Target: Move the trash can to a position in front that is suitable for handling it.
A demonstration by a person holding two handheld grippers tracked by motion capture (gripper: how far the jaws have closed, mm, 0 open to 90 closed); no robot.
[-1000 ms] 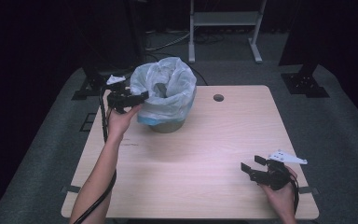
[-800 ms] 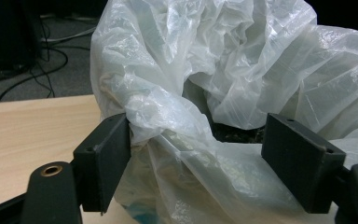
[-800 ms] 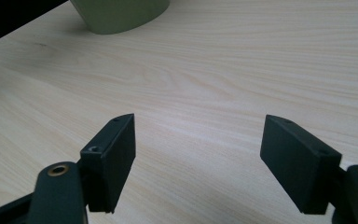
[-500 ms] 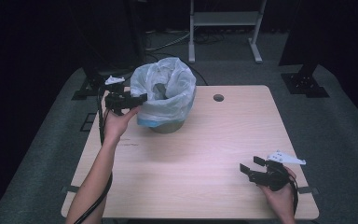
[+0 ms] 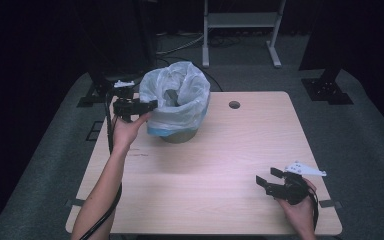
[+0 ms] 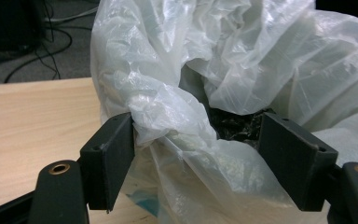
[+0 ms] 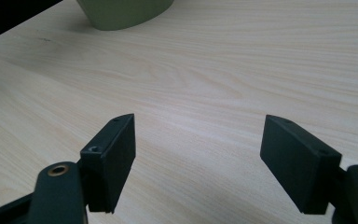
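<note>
Little has shifted over the past second: the left gripper has edged slightly closer along the rim of the bin, while the right gripper has stayed put near the desk's front right corner. The bin, lined with a thin white plastic bag, stands on the far left part of the desk, its liner bunched and spilling over the rim.

In the left gripper view, the jaws stand wide apart with a crumpled fold of the bag between them; the fold touches the inner face of one jaw, but the other jaw is clear of it, so nothing is clamped yet. Something dark shows down inside the liner, too unclear to name.

The right gripper hangs low over bare wood with its jaws wide and nothing between them, well apart from the bin, whose green base shows at the top of its own view.

The small approach suggests the work is at the point of taking hold of the liner's edge. The likely need now is to close on the fold; thin plastic may slip or tear if pinched poorly.
</note>
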